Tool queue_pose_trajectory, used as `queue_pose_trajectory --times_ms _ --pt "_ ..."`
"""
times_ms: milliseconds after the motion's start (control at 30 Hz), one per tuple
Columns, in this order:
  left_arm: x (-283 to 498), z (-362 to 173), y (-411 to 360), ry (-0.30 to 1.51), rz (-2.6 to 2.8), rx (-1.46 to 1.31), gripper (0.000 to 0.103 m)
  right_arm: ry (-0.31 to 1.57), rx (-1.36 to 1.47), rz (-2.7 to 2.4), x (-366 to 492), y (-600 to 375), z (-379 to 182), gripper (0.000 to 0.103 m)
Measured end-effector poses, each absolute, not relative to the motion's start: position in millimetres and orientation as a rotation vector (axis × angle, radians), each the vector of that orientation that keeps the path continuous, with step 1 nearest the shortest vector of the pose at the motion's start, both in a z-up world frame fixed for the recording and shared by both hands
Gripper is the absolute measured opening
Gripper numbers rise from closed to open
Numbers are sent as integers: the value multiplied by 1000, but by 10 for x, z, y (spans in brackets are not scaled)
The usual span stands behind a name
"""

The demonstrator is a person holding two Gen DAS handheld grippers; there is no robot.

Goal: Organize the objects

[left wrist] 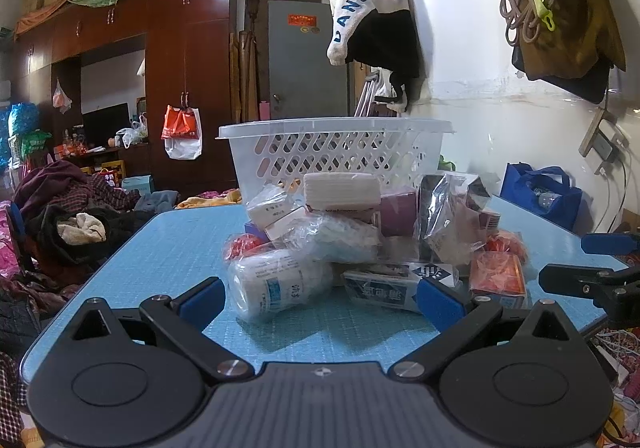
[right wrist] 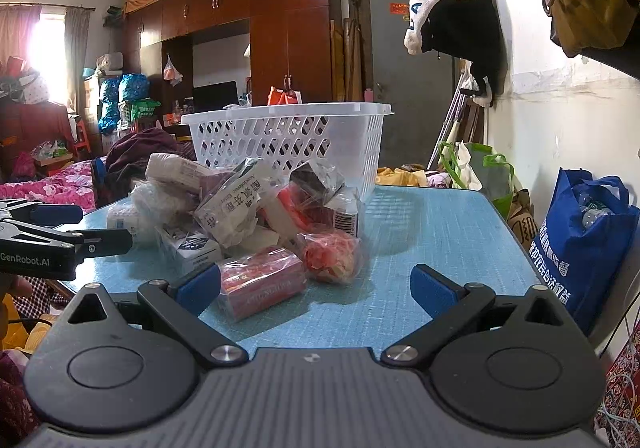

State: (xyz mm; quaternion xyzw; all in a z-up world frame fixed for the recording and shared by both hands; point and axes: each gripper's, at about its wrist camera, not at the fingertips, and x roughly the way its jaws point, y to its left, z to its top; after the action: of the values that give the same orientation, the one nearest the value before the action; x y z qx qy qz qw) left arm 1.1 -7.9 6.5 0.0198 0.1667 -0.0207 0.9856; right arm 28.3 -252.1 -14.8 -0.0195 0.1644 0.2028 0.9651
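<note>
A pile of small wrapped packages lies on the blue table [left wrist: 180, 244], in front of a white slotted basket [left wrist: 336, 151]. My left gripper [left wrist: 320, 298] is open and empty, just short of a white bottle in plastic [left wrist: 276, 282] and a dark box [left wrist: 396, 282]. My right gripper [right wrist: 316, 288] is open and empty, its left finger beside a red wrapped roll [right wrist: 260, 286]. A red-and-white bag [right wrist: 330, 254] lies just beyond. The basket [right wrist: 288, 139] stands behind the pile. Each gripper shows in the other's view, the right one [left wrist: 592, 268] and the left one [right wrist: 60, 232].
Piled clothes [left wrist: 72, 207] lie left of the table. A blue tote bag [right wrist: 584, 244] stands right of it by the wall [right wrist: 560, 119]. Bare table surface [right wrist: 440, 232] lies right of the pile. Wardrobes and a door fill the back.
</note>
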Motion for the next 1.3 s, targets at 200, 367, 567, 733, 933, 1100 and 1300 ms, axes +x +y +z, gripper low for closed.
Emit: queue_pose_trajectory --times_ms 200,367,567,733,933,1100,1300 --pt "12 65 -80 335 -42 38 103 334 -40 411 283 -2522 -148 103" --pt "11 69 -85 334 -43 38 103 333 -40 411 282 -2521 -148 103" --pt "11 68 -91 335 -48 38 103 338 -38 415 287 -2524 -152 103" --pt "13 58 -79 336 -48 34 103 336 -37 414 288 -2526 -154 103" --pt "11 53 -79 337 -50 36 103 338 -35 414 289 -2530 -151 103" --pt "9 51 -80 337 -51 35 103 339 -34 413 293 -2536 -149 103" --pt "10 47 -83 339 -53 38 103 339 -33 414 295 -2537 -150 103"
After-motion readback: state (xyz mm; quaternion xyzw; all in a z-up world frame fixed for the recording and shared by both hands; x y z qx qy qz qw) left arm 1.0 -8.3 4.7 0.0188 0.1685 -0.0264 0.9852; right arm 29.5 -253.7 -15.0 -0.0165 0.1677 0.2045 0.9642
